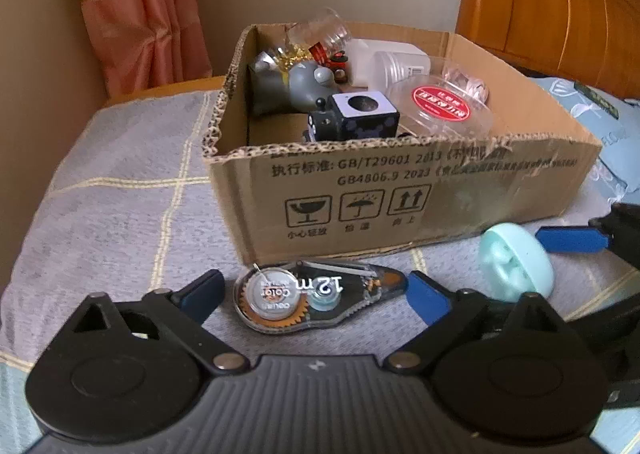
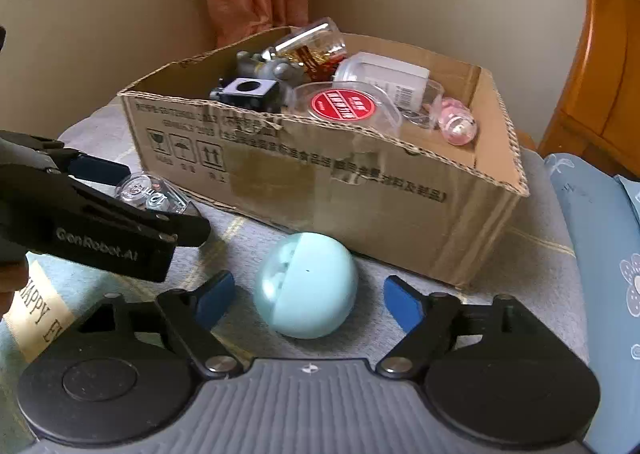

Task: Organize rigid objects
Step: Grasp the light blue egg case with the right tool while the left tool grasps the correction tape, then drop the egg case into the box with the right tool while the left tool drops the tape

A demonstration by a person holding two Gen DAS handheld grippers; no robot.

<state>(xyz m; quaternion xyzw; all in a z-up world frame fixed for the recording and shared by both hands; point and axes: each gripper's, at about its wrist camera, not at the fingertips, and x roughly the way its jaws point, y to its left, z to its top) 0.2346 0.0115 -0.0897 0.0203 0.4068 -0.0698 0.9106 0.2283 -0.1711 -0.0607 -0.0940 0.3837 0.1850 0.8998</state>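
Clear plastic first: the correction tape dispenser (image 1: 320, 296) lies on the bed (image 1: 120, 214) right between the released left tongs (image 1: 316, 294), while the mint-green ball (image 2: 306, 286) sits between the equally released right tongs (image 2: 308, 296). Best to close squarely across each middle, the round ball especially, since it looks ready to roll. Beyond both, the cardboard box (image 2: 360, 190) waits, already crowded.

Cardboard box (image 1: 400, 190) sits on bed (image 1: 120, 214) w/ cube (image 1: 362, 118), lidded tub (image 1: 440, 110) & jar (image 1: 320, 32) inside; correction tape (image 1: 320, 294) lies just before box front btwn left gripper (image 1: 316, 296) fingers, round ball (image 2: 306, 290) to its right btwn right gripper (image 2: 308, 300) fingers.
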